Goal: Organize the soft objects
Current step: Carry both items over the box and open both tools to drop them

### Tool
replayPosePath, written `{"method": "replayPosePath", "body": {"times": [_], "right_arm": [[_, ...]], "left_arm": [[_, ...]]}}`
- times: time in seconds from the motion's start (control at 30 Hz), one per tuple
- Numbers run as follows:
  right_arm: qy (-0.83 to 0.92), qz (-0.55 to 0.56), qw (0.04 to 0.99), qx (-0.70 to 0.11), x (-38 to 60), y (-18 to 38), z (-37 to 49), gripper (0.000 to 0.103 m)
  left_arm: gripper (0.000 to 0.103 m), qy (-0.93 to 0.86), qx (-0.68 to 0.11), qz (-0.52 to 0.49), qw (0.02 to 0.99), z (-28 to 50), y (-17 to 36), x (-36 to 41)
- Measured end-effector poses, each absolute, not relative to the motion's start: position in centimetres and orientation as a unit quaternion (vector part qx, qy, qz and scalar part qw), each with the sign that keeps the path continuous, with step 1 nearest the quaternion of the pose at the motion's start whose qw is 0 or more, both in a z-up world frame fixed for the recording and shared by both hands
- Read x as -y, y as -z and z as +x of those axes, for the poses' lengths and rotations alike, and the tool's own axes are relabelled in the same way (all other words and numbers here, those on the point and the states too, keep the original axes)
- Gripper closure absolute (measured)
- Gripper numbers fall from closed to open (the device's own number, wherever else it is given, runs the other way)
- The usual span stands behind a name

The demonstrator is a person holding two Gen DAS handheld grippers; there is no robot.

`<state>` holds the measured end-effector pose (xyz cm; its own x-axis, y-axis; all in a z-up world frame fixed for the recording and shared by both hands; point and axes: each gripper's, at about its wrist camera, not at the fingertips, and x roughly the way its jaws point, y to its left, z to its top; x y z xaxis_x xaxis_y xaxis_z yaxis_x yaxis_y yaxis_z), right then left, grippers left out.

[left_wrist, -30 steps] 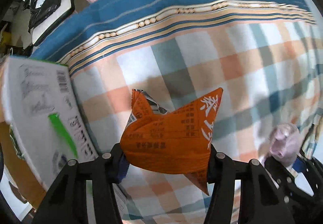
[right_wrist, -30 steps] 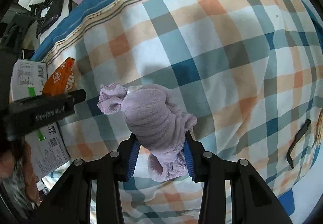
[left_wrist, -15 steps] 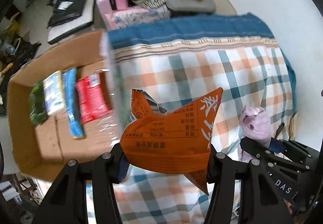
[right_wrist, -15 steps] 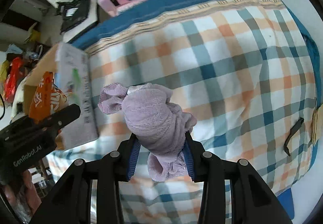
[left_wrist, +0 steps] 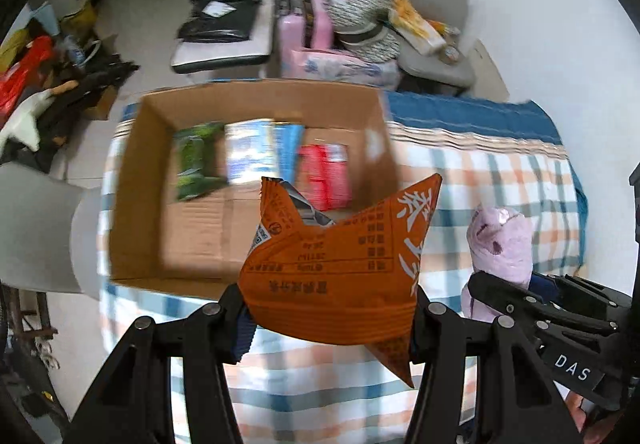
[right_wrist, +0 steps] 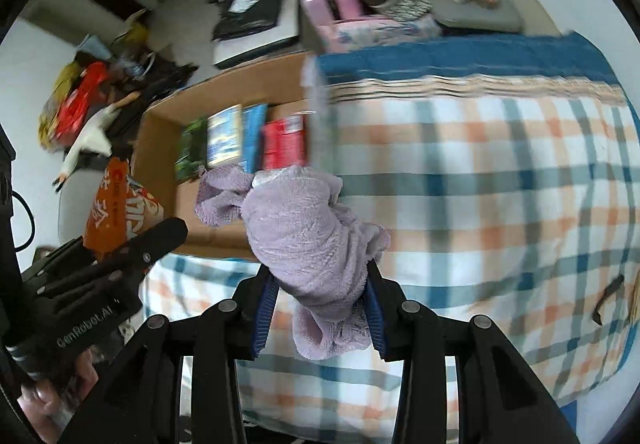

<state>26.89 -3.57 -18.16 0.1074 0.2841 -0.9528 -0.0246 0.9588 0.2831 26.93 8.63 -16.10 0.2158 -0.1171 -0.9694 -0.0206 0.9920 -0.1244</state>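
My left gripper (left_wrist: 328, 308) is shut on an orange snack bag (left_wrist: 340, 264) and holds it in the air in front of an open cardboard box (left_wrist: 132, 204). My right gripper (right_wrist: 320, 296) is shut on a lilac fluffy towel (right_wrist: 304, 236), held above the plaid bedspread (right_wrist: 500, 184). The towel (left_wrist: 500, 240) also shows at the right of the left wrist view. The orange bag (right_wrist: 120, 204) shows at the left of the right wrist view. Green (left_wrist: 196, 164), blue (left_wrist: 260, 152) and red (left_wrist: 326, 176) packets lie in the box.
The box (right_wrist: 160, 140) sits at the left end of the bed. Behind it stand a white chair with a black bag (left_wrist: 224, 20), a pink suitcase (left_wrist: 308, 28) and a grey chair piled with clothes (left_wrist: 432, 40). A dark strap (right_wrist: 608, 296) lies on the bedspread at right.
Both grippers have risen and pulled back with their loads. The view now takes in the whole open box and the room behind the bed.
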Motion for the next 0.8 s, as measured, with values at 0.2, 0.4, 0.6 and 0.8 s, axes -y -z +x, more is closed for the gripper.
{"method": "replayPosePath", "body": {"times": [0.2, 0.4, 0.6, 0.8], "right_arm": [[-0.123, 0.1, 0.725, -0.67, -3.2, 19.1, 28.0, 0.061], [-0.112, 0.098, 0.714, -0.684, -6.8, 21.2, 29.7, 0.061], [-0.089, 0.087, 0.702, -0.702, -7.8, 24.3, 31.3, 0.061], [-0.066, 0.079, 0.691, -0.715, -7.6, 26.9, 32.6, 0.061]], "left_arm": [[0.05, -0.008, -0.629, -0.06, 0.775, 26.9, 16.6, -15.2], [0.05, -0.026, -0.636, -0.068, 0.768, 27.6, 18.6, -19.0], [0.05, -0.022, -0.651, -0.07, 0.756, 28.6, 21.3, -20.5], [0.05, -0.017, -0.668, -0.075, 0.74, 30.3, 24.0, -20.9]]}}
